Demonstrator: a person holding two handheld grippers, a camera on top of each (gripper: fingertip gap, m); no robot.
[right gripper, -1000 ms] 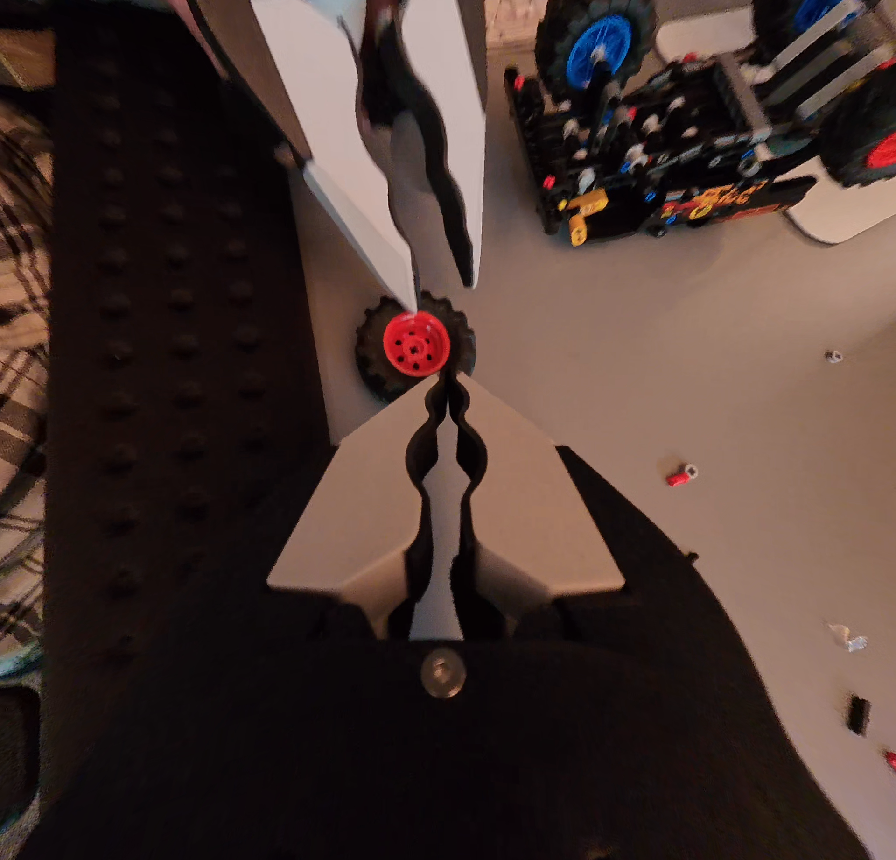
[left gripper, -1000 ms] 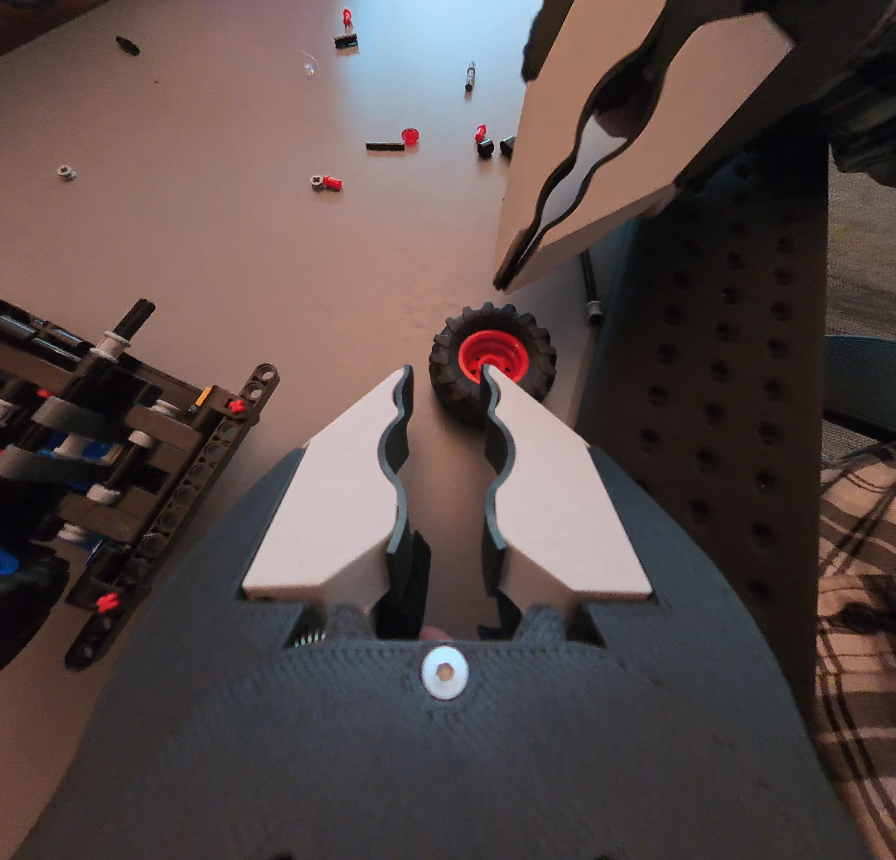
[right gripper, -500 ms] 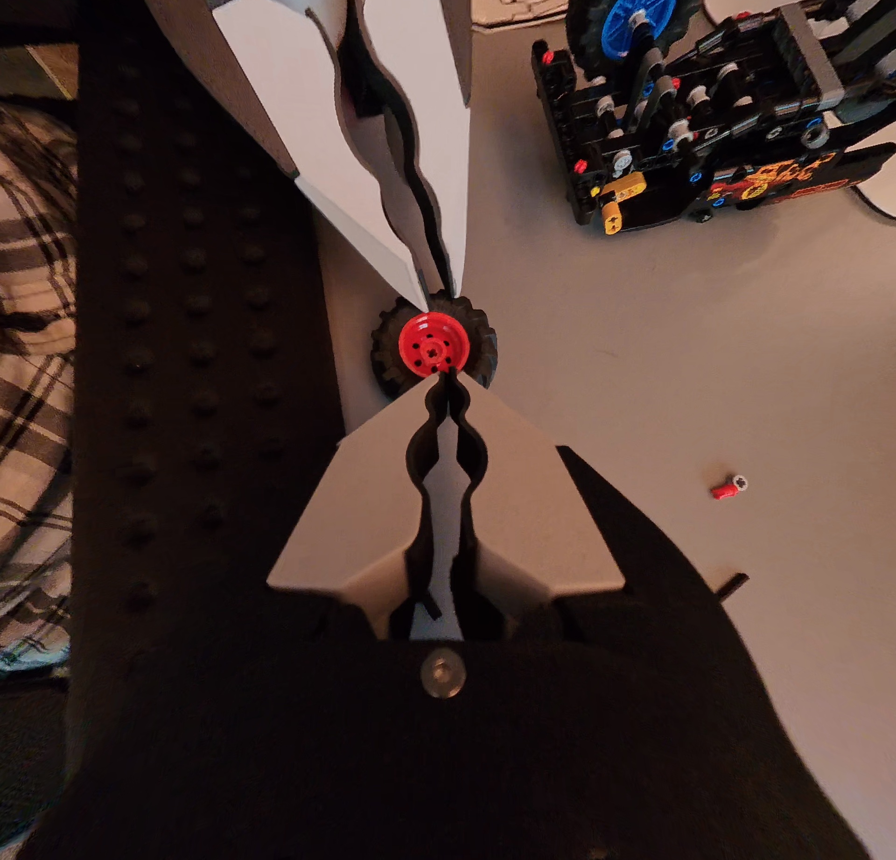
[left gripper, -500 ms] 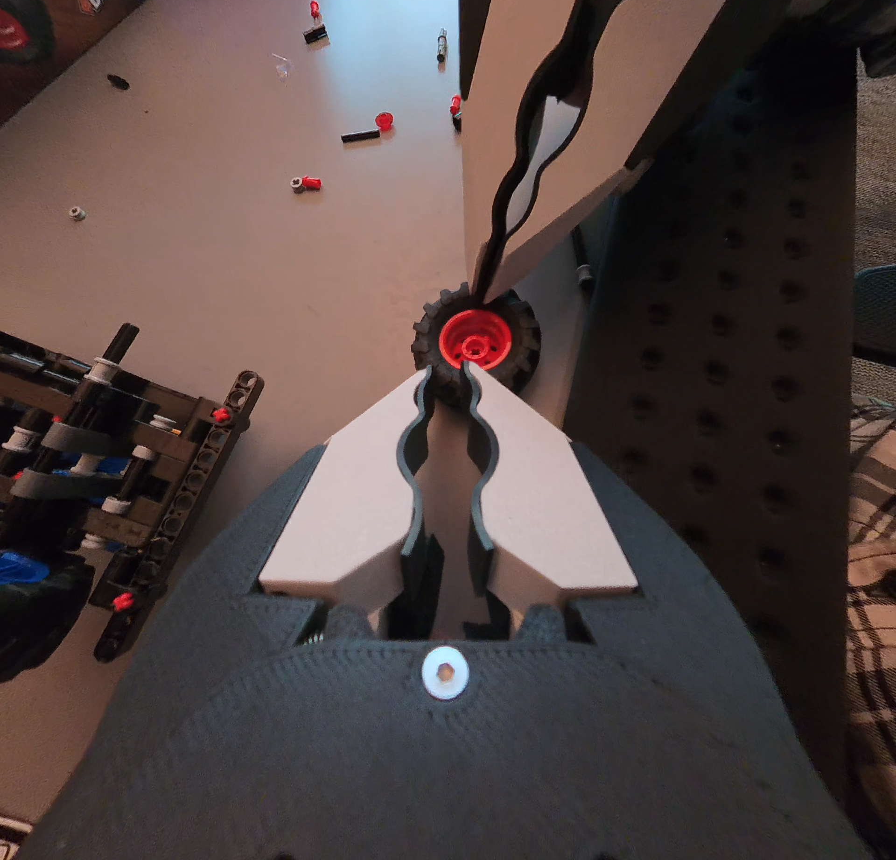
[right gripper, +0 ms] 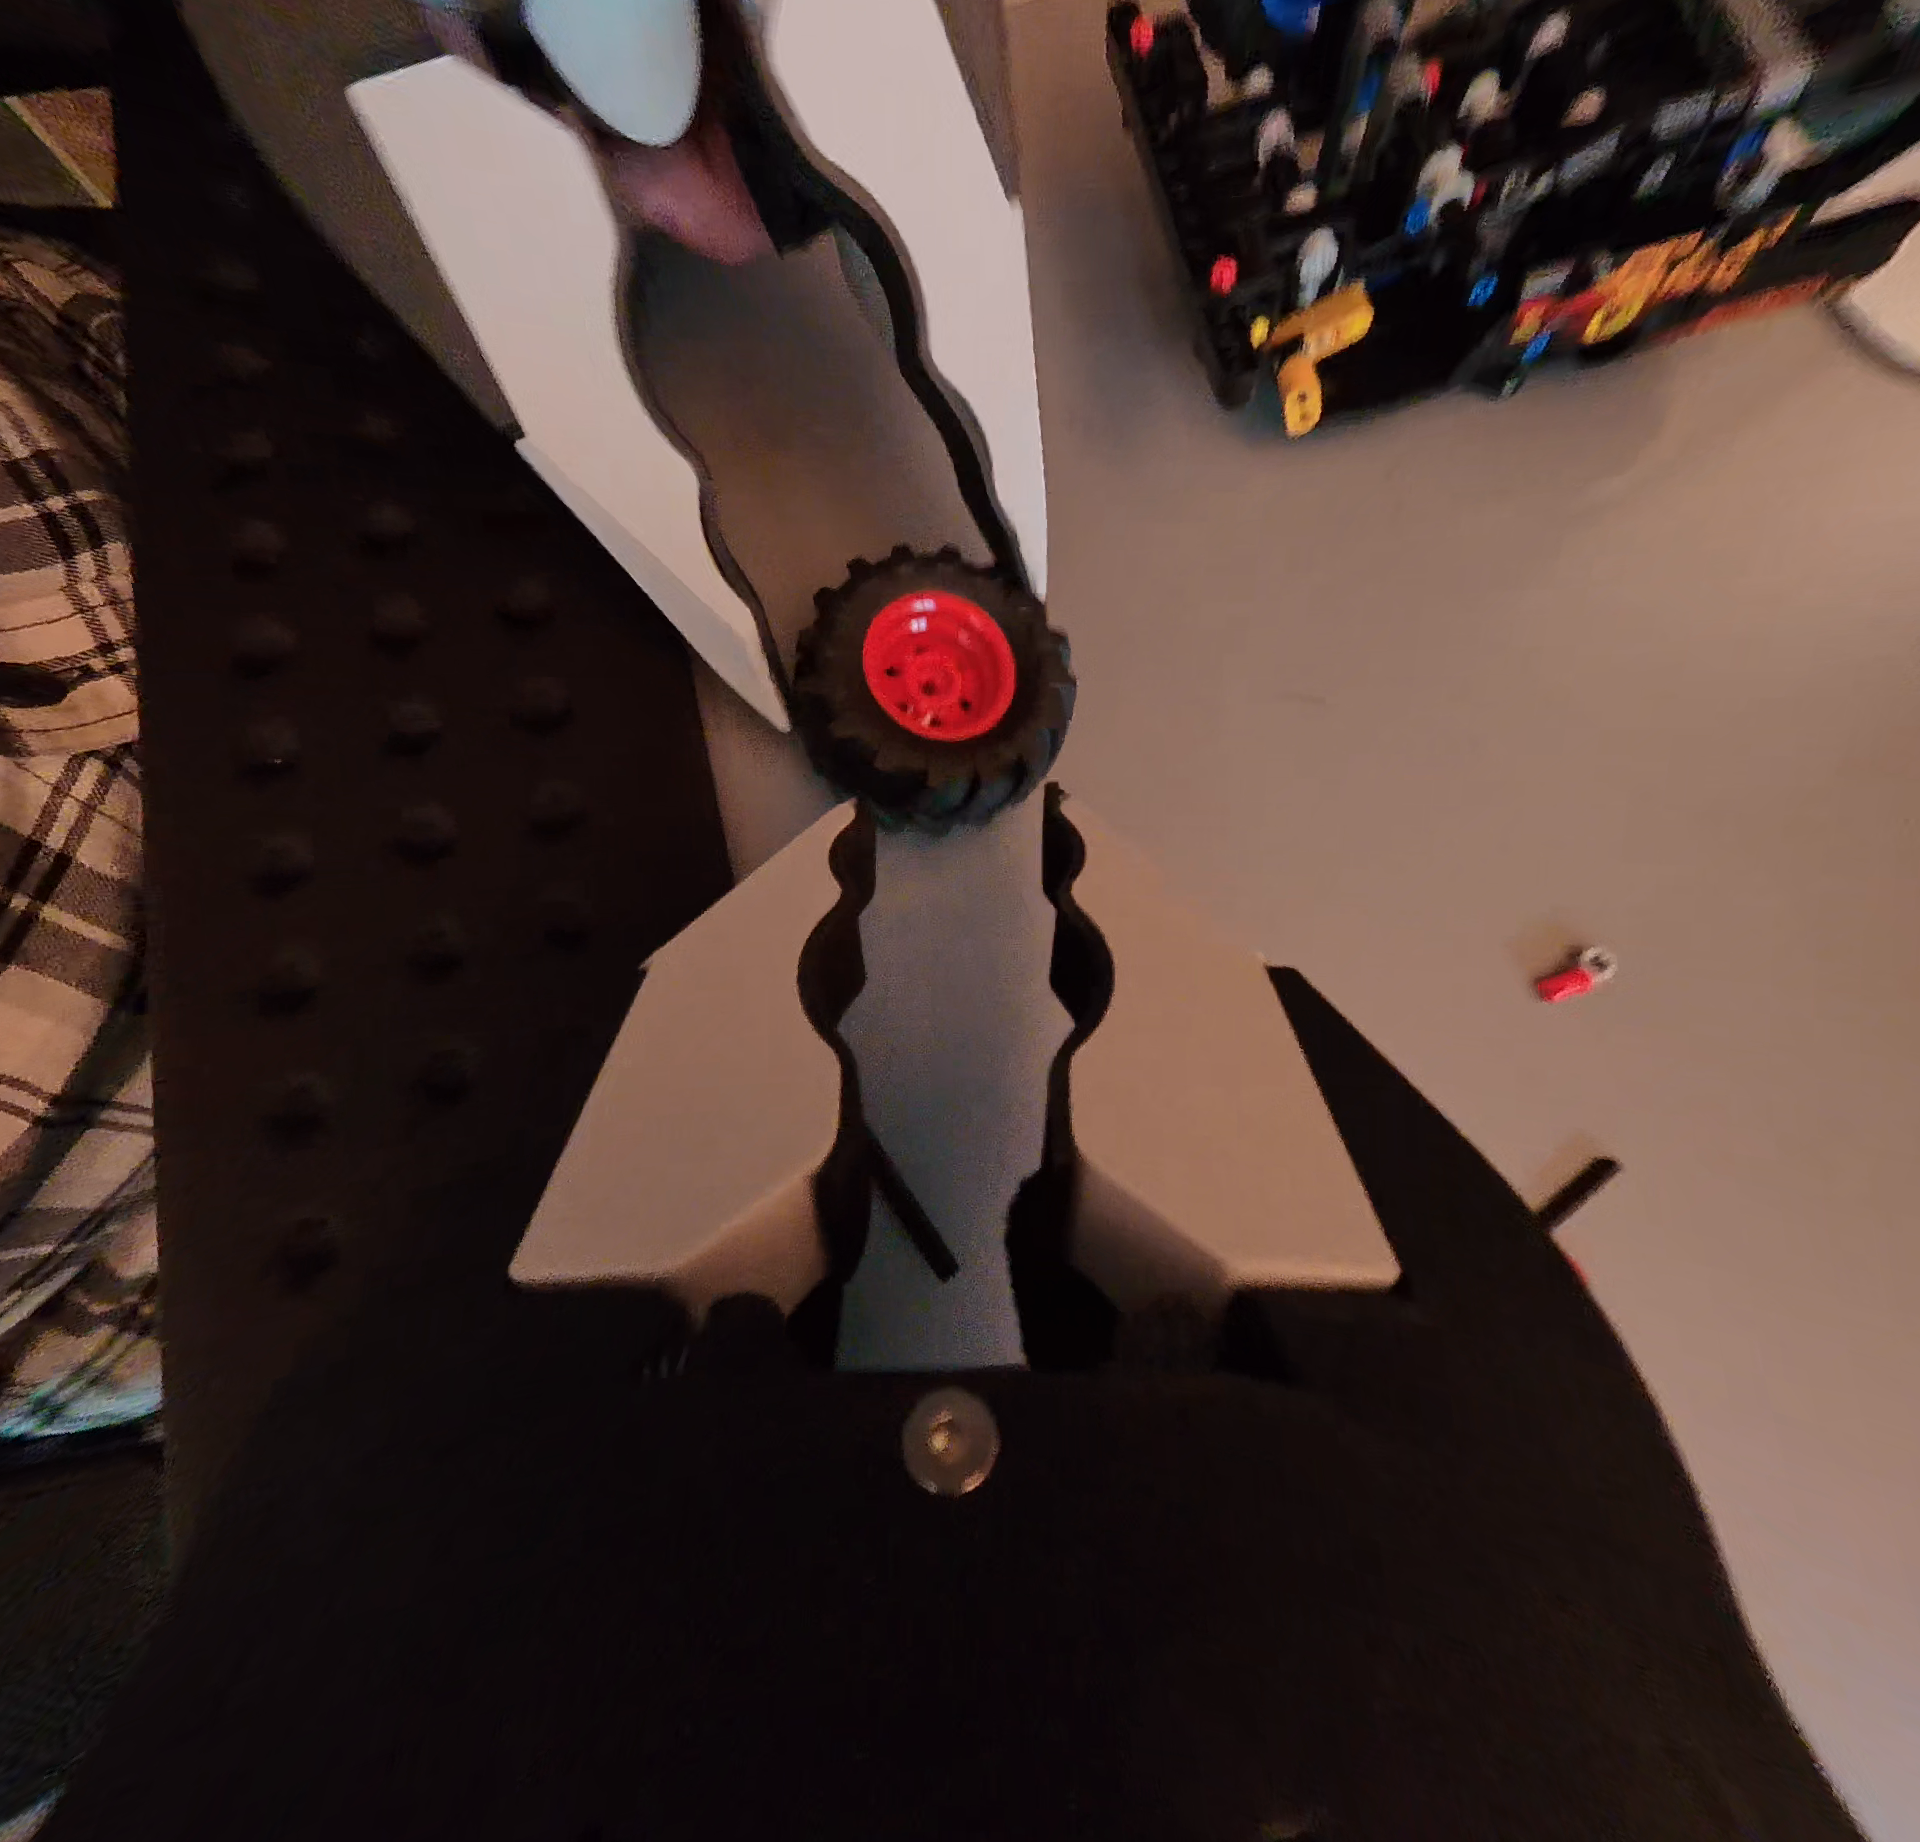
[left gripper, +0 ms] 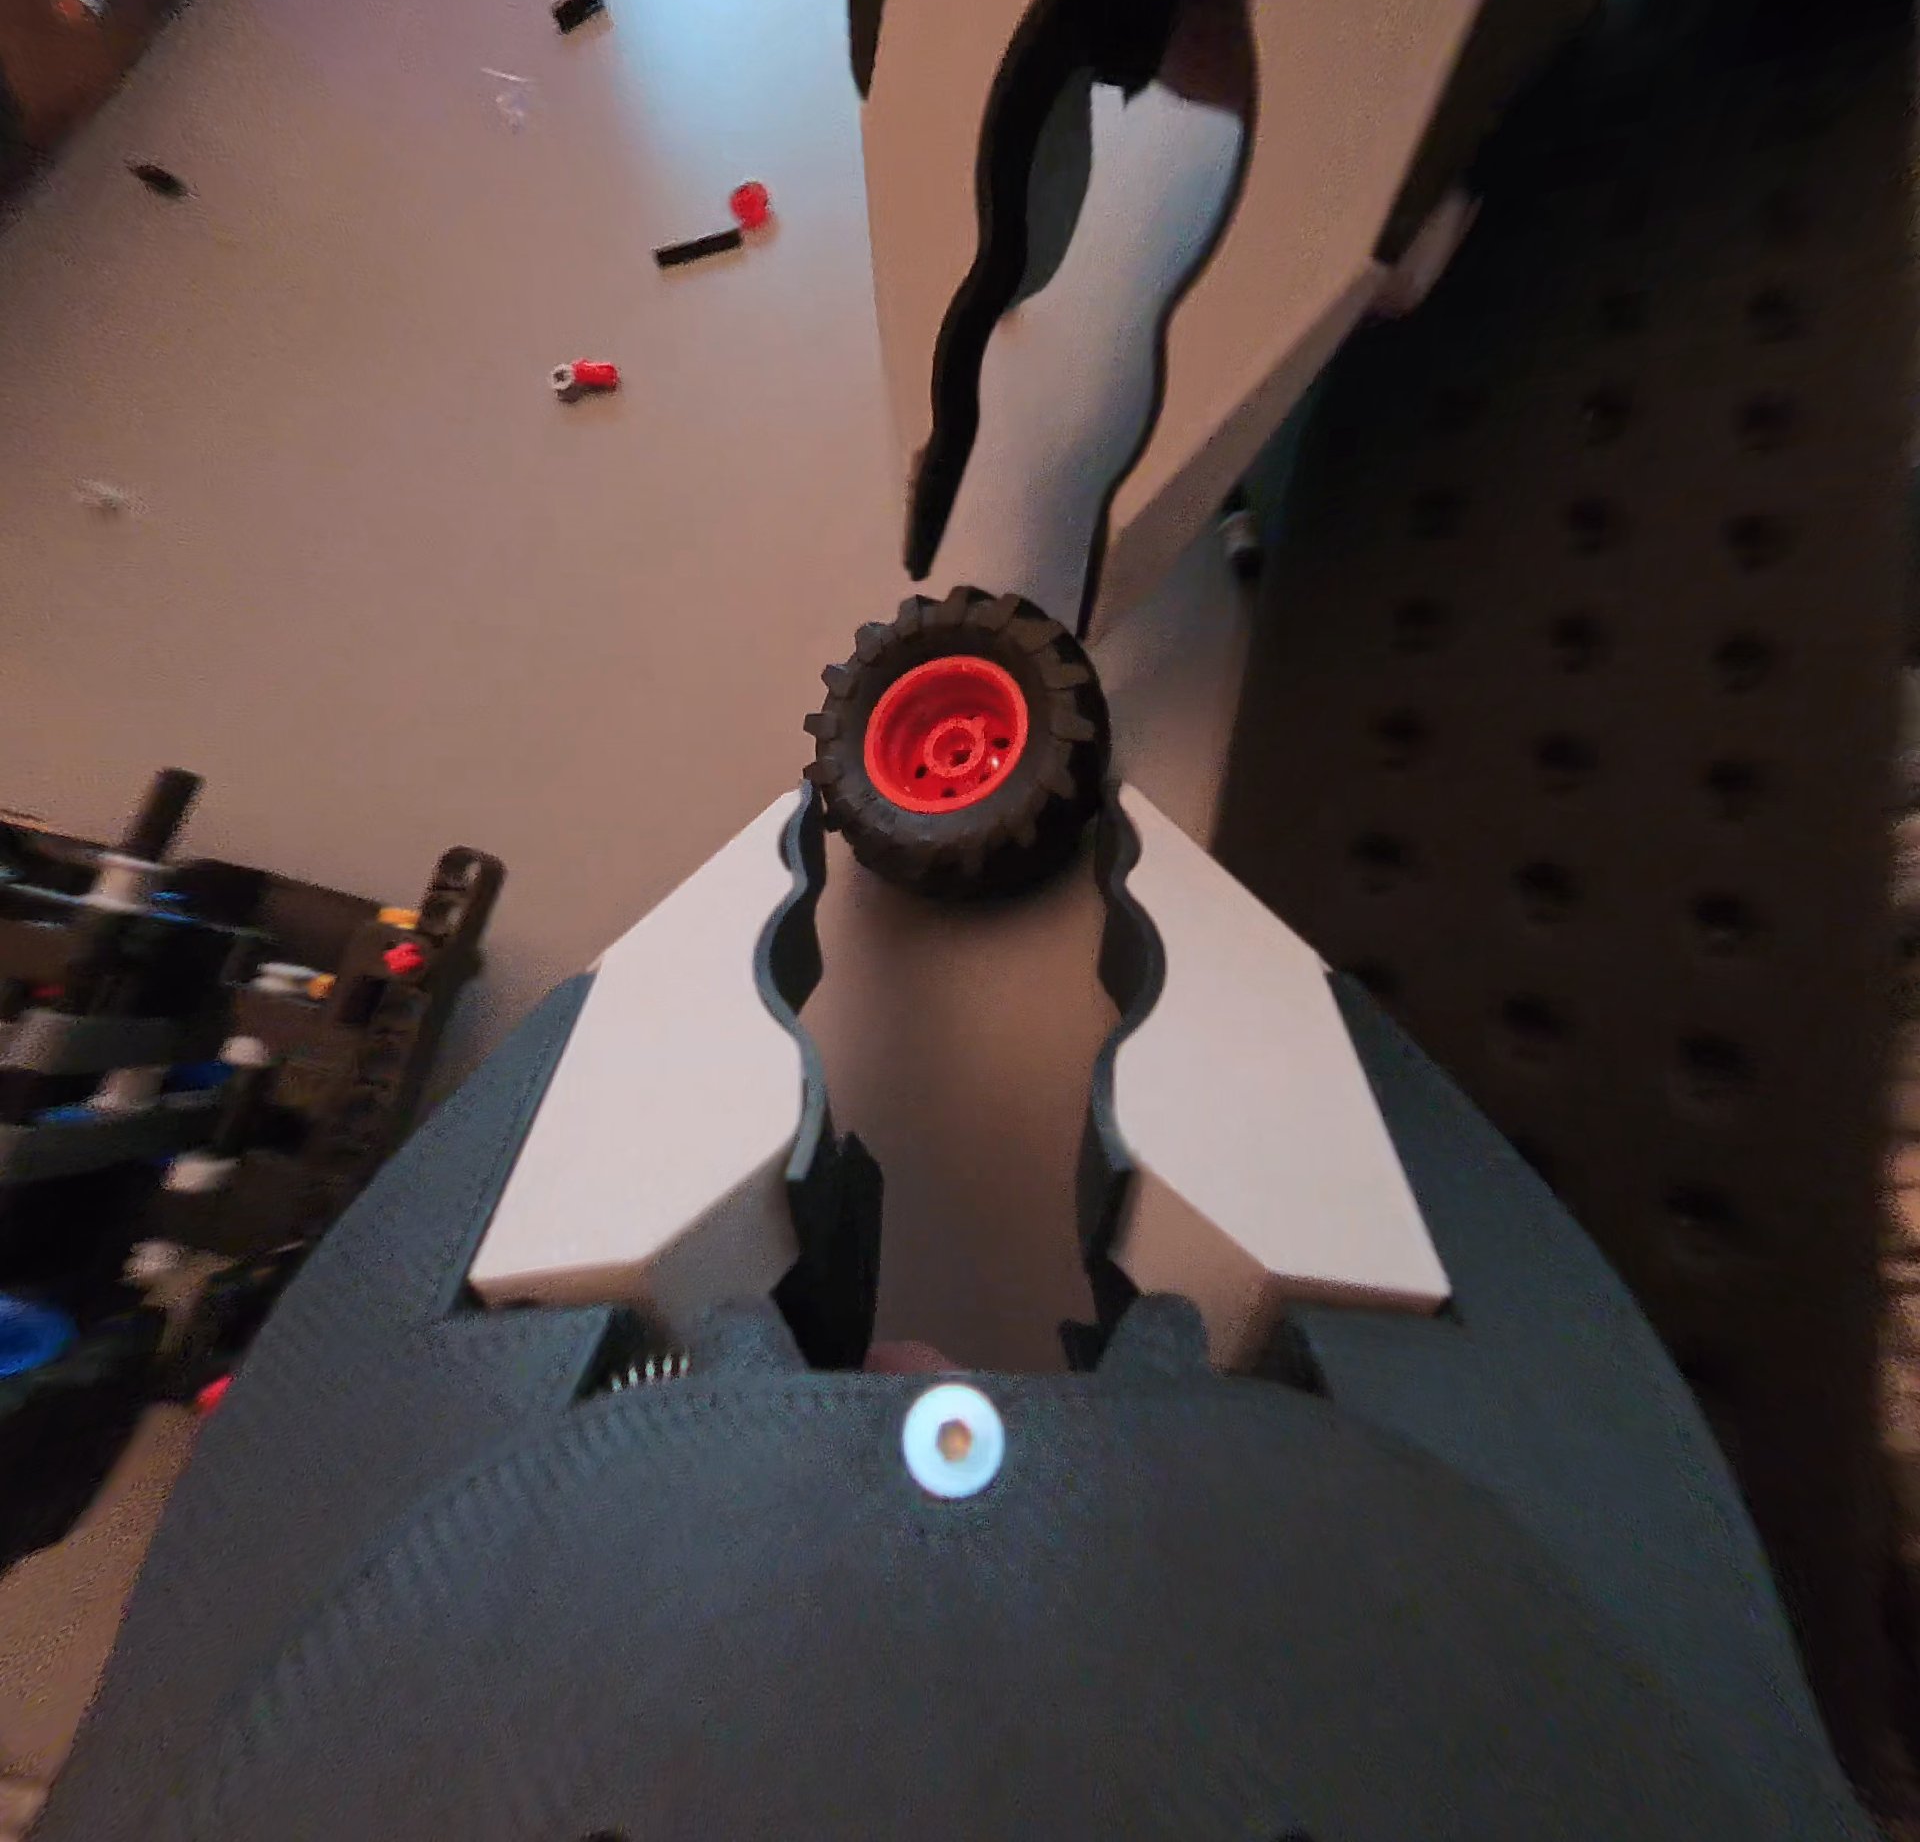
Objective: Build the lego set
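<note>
Left wrist view: your left gripper (left gripper: 956, 816) has its jaws spread, tips flanking the red-hubbed wheel (left gripper: 951, 743) on the bench (left gripper: 364, 545). The partly built model (left gripper: 187, 1044) sits left.

Right wrist view: your right gripper (right gripper: 951, 805) has jaws spread, just short of the wheel (right gripper: 935, 675); the left gripper (right gripper: 904, 639) flanks it opposite.

The blurred lego truck (right gripper: 1538, 192) runs off the frame's top right.
</note>
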